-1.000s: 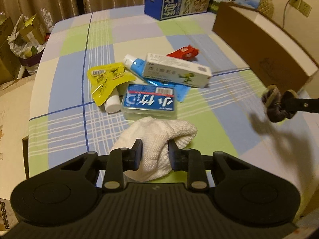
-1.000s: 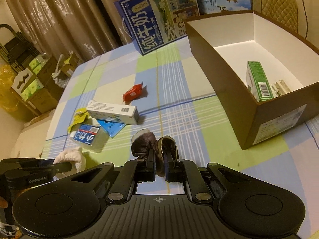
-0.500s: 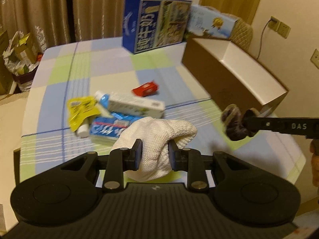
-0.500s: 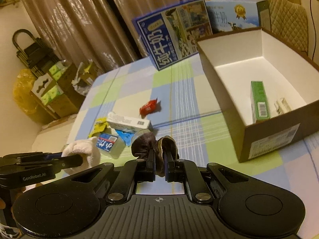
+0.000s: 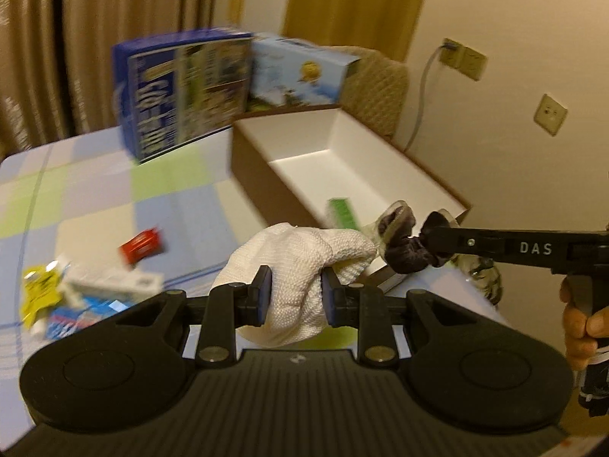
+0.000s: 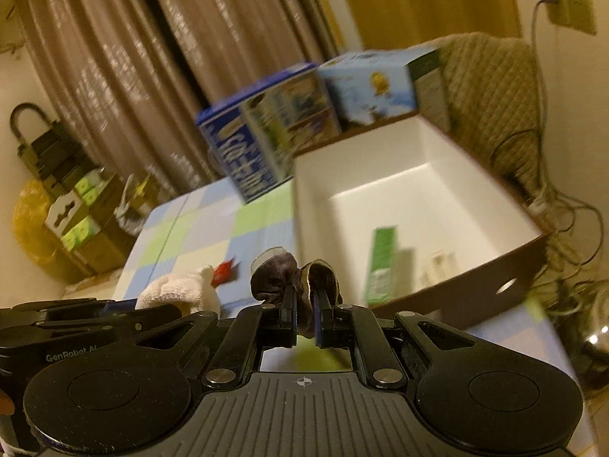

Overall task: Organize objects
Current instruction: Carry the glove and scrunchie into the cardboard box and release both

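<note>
**Two soft items carried to the box**

The white knitted cloth [image 5: 300, 266] is pinched in the left tongs [image 5: 296, 297]; the dark scrunchie [image 6: 293, 278] is clamped in the right tongs [image 6: 303, 318]. Both hang near the open box [image 6: 506, 262], whose near wall they have not yet crossed. Next, I judge: carry over, release. Inside: one green carton [image 6: 382, 262], one pale item. The table [image 5: 95, 205] holds one red packet [image 5: 141, 245] and a blurred pile.

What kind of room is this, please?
Probably a room in a home: long curtains, a table with a checked tablecloth, a padded chair, and milk cartons beside a cardboard box.
</note>
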`<act>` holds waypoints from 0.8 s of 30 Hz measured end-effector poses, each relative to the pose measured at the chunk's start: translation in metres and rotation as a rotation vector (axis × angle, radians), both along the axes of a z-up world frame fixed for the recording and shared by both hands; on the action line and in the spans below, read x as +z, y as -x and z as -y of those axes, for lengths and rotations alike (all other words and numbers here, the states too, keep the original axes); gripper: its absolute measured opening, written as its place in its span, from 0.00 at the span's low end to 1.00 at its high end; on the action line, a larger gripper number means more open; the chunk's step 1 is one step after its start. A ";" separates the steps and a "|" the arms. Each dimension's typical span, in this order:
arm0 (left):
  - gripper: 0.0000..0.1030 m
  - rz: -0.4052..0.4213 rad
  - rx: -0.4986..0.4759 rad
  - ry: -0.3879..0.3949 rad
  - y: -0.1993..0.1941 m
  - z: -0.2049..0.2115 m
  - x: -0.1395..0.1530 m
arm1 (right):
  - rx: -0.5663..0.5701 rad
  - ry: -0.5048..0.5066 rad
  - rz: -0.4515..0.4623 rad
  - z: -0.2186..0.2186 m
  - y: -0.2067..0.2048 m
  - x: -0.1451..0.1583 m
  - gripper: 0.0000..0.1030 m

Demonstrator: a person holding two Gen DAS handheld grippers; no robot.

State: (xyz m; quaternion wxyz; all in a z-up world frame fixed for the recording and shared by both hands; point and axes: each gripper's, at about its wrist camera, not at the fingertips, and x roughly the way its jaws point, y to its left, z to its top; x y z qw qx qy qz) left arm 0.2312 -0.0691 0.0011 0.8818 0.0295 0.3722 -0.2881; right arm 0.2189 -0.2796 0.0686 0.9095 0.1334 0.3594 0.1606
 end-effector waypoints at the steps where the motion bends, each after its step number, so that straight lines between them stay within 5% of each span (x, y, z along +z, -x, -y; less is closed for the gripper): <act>1: 0.22 0.005 -0.011 0.000 -0.002 0.011 0.001 | -0.010 0.005 0.007 0.008 -0.003 0.002 0.05; 10: 0.22 0.028 -0.055 0.007 -0.034 0.090 0.002 | -0.055 0.052 0.059 0.056 -0.040 0.012 0.05; 24: 0.23 -0.012 0.031 -0.094 -0.116 0.159 -0.030 | -0.061 0.136 0.020 0.085 -0.123 -0.022 0.05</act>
